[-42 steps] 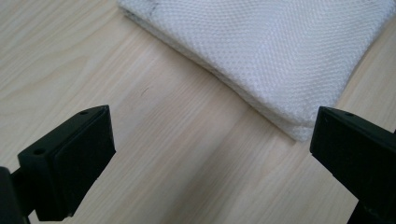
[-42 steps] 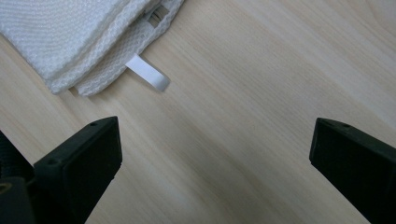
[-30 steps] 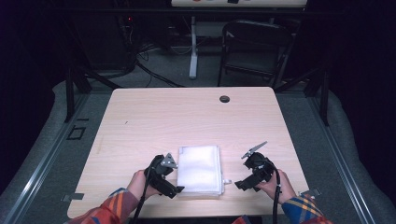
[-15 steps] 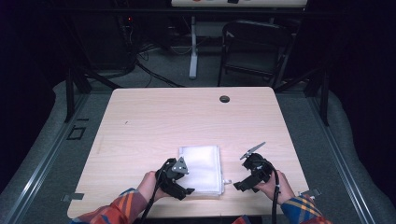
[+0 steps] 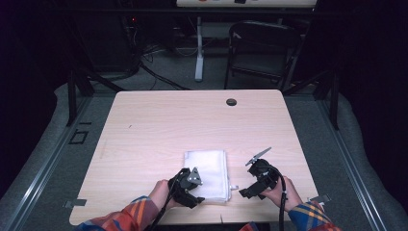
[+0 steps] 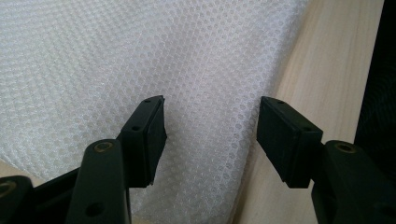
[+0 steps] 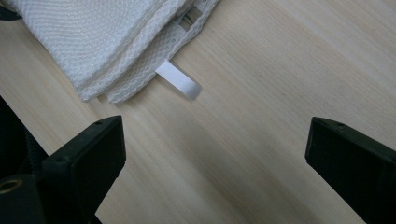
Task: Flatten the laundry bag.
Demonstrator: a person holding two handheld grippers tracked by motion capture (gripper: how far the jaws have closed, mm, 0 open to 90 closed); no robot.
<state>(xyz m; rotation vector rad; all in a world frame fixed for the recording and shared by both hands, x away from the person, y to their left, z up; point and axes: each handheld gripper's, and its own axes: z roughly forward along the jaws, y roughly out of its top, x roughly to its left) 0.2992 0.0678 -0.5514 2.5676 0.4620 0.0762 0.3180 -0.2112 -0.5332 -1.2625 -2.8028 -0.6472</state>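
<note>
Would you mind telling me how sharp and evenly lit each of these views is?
High view: table evenly lit, surroundings nearly black, white cloth slightly washed out. Left gripper view: cloth weave crisp, close jaws soft. Right gripper view: cloth's tag sharp with a soft shadow on the wood; jaws blurred.

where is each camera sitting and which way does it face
High view: above the person's side, facing forward and down on the table; forearms and both grippers show.
Left gripper view: on the left gripper, facing the white folded cloth; its jaws show.
Right gripper view: on the right gripper, facing bare wood; its jaws show.
All three share the cloth.
</note>
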